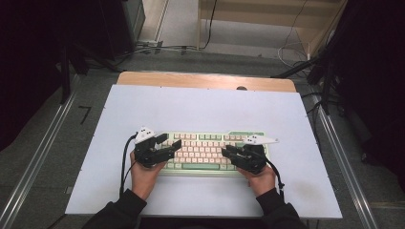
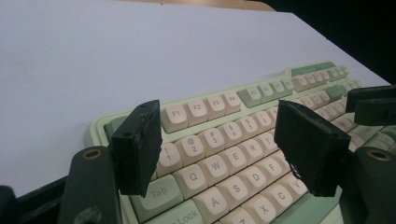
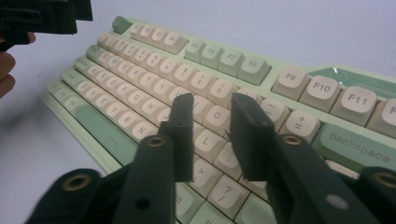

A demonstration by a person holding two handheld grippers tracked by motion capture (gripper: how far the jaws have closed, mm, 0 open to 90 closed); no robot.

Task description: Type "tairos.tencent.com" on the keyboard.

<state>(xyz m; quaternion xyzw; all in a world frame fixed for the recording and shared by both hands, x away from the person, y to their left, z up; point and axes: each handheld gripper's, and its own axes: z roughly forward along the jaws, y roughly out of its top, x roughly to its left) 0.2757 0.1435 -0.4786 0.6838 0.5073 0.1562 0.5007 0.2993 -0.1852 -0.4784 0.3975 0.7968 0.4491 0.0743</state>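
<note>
A mint-green keyboard (image 1: 205,151) with cream keys lies on the white mat near the person's side. My left gripper (image 1: 169,141) hovers over its left end, jaws wide open and empty. In the left gripper view the left gripper (image 2: 224,140) frames the number and Q-W-E keys of the keyboard (image 2: 219,154). My right gripper (image 1: 226,151) is over the keyboard's right half. In the right gripper view the right gripper (image 3: 212,121) has a narrow gap with nothing in it, above the O and L keys of the keyboard (image 3: 140,70). Each hand holds its gripper from below.
The white mat (image 1: 200,109) covers the wooden table (image 1: 205,80), bare beyond the keyboard. Metal rails (image 1: 43,152) run along both sides. Cables (image 1: 157,47) lie on the floor behind. The other gripper (image 2: 369,102) shows at the right edge of the left gripper view.
</note>
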